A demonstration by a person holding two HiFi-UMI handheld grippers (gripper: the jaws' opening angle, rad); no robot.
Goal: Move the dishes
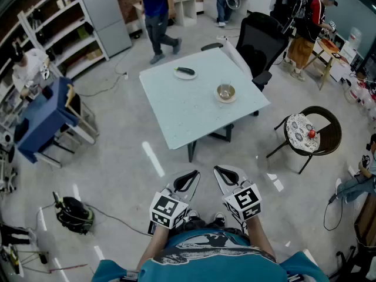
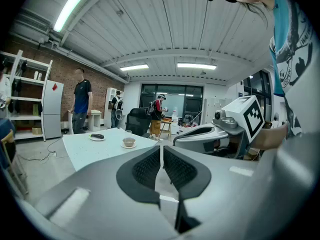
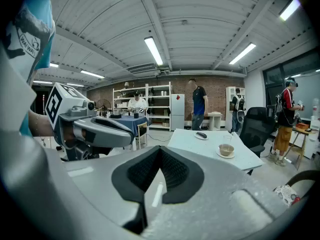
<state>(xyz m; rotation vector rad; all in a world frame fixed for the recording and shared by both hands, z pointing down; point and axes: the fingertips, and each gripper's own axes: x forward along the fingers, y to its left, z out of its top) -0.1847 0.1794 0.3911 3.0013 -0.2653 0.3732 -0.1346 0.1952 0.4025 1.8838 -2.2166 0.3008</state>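
So, you look to be at the approach: left gripper [image 1: 187, 180] and right gripper [image 1: 227, 175] are both closed tip to tip and empty. The bowl [image 1: 226, 91] and plate [image 1: 185, 73] sit on the table [image 1: 176, 113], well ahead of your fingertips. Step closer and open the jaws.

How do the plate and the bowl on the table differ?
The plate is flat and carries a dark long vegetable; the bowl is deep and sits on a saucer. The plate lies near the far edge, the bowl nearer the black chair. Both stand on the pale table, apart.
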